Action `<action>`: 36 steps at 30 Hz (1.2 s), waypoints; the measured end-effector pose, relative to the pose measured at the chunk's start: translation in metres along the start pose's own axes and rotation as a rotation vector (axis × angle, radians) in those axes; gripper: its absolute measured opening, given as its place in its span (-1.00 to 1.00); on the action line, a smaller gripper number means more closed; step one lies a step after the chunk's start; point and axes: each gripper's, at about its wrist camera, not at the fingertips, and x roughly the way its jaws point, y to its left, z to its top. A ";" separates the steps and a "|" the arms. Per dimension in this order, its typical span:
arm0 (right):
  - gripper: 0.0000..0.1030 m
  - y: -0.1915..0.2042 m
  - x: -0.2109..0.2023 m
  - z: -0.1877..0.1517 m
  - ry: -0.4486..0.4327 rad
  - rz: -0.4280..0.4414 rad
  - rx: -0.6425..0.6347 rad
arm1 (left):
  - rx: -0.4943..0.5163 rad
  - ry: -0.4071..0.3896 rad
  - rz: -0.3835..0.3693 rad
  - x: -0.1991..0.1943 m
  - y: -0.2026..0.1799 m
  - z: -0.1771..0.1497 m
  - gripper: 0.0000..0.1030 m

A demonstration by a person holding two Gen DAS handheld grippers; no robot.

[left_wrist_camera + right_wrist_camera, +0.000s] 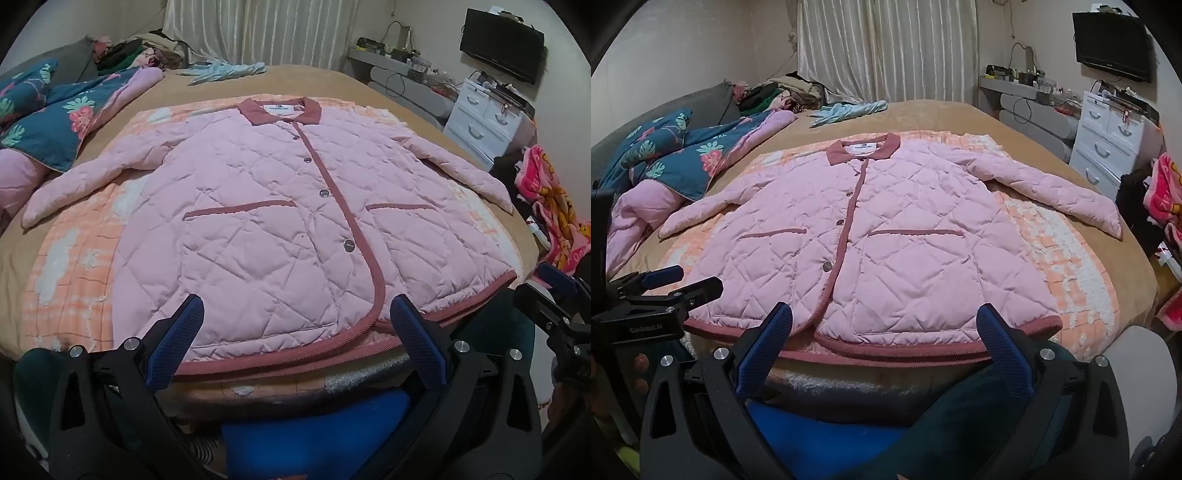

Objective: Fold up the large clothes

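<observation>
Jacket (266, 221), pink quilted, lies flat and face up on an orange checked blanket (74, 280) spread over the bed (332, 85). Front is buttoned, collar (279, 110) at the far end, both sleeves spread outward to either side, hem nearest both claws.

Left claw (295, 314): fingers wide apart, nothing between the blue pads (177, 339). It hovers just short of the hem, angled down, roughly over the rounded corner where the dark pink front trim meets the hem. Whether the tips touch the cloth I cannot tell.

Right claw (884, 321): fingers likewise wide apart, holding nothing, poised just before the hem on the jacket's other front panel, below the pocket (916, 232) trim. The left claw shows at its left edge, close beside it.

Beyond the left claw, to its left, sits a floral quilt (48, 114); straight ahead past the collar, a pale blue garment (225, 72) lies on the bed. Far right of both claws stands a white drawer unit (1108, 144), with a wall-mounted screen (1112, 44) above it.
</observation>
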 end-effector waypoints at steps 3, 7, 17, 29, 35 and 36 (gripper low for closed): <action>0.92 0.000 -0.001 0.000 -0.002 0.000 0.001 | -0.001 -0.004 -0.002 0.000 0.000 0.000 0.84; 0.92 0.001 -0.001 0.000 0.000 -0.001 0.001 | 0.003 -0.009 0.002 0.000 -0.001 0.000 0.84; 0.92 0.002 0.000 0.000 0.000 0.004 0.000 | -0.001 -0.002 0.003 0.005 -0.005 0.003 0.84; 0.92 0.001 -0.001 -0.001 -0.003 0.003 0.001 | 0.001 -0.009 -0.009 -0.006 0.000 0.018 0.84; 0.92 0.002 -0.001 0.000 -0.002 0.003 0.002 | 0.005 -0.012 -0.001 -0.004 0.000 0.010 0.84; 0.92 0.002 -0.001 -0.001 -0.002 0.001 0.000 | 0.004 -0.011 -0.001 -0.004 0.000 0.011 0.84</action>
